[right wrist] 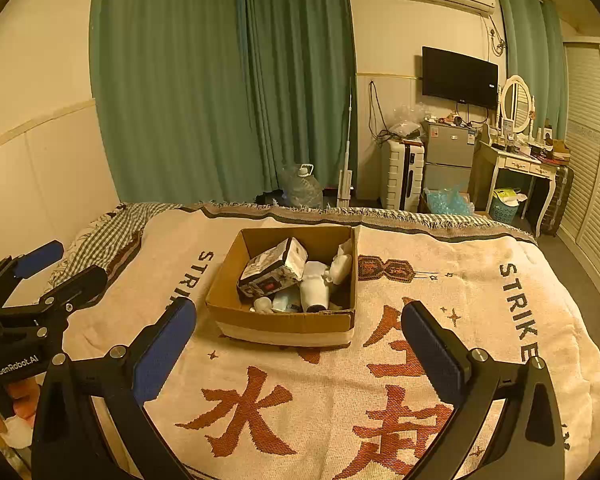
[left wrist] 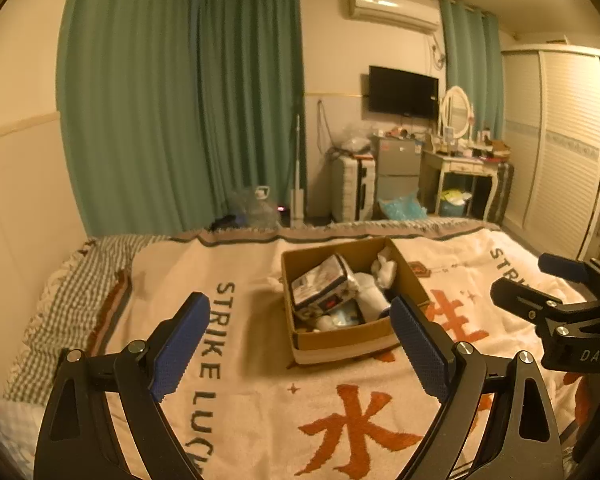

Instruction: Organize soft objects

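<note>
An open cardboard box [left wrist: 342, 338] [right wrist: 284, 322] sits on the bed blanket [left wrist: 260, 400] [right wrist: 460, 280]. It holds a patterned pouch [left wrist: 324, 286] [right wrist: 274, 266], rolled white socks [left wrist: 374, 292] [right wrist: 314, 286] and other small soft items. A small white item [left wrist: 275, 282] lies on the blanket just left of the box. My left gripper [left wrist: 300, 344] is open and empty, near side of the box. My right gripper [right wrist: 300, 344] is open and empty, also in front of the box. Each gripper shows at the edge of the other's view: the right one [left wrist: 540, 280], the left one [right wrist: 60, 262].
Green curtains [right wrist: 220, 80] hang behind the bed. Beyond the bed's far edge stand a water jug [right wrist: 302, 186], a suitcase [right wrist: 404, 172], a small fridge [right wrist: 448, 160] and a dressing table [right wrist: 520, 164]. A wardrobe [right wrist: 596, 160] is at right.
</note>
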`<state>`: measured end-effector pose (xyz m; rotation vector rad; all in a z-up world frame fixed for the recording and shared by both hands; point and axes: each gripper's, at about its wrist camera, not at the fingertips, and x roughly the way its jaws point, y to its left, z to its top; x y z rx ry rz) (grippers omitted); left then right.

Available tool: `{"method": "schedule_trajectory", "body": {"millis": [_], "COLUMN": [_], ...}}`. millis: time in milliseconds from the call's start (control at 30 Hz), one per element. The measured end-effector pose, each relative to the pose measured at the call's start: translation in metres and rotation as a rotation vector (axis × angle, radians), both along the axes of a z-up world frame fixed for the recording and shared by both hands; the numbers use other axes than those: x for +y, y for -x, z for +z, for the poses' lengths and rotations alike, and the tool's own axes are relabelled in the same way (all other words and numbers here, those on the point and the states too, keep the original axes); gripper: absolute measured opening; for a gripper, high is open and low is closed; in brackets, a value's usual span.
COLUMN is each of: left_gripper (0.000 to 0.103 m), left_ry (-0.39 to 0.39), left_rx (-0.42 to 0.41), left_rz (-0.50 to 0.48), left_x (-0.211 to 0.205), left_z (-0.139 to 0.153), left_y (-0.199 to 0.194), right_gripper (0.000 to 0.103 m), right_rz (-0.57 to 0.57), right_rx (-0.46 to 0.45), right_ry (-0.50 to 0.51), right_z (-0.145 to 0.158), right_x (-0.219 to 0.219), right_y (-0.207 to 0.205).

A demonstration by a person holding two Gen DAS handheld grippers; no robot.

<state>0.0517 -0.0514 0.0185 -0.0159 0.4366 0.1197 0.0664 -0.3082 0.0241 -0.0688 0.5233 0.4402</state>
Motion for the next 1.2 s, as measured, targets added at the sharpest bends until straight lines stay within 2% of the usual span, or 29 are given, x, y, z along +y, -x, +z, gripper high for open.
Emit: {"method": "schedule_trajectory", "body": {"millis": [1200], "left_gripper": [0.093], "left_ry": [0.015], "left_rx": [0.013], "left_rz": [-0.015], "left_x": [0.0042], "left_z": [-0.0059], "left_y": [-0.0034], "right_gripper": [0.103], "right_rz": [-0.001], "right_rx": [0.033], "right_ry": [0.012], "right_z": [-0.005], "right_x": [-0.001], "right_y": [-0.0033]}}
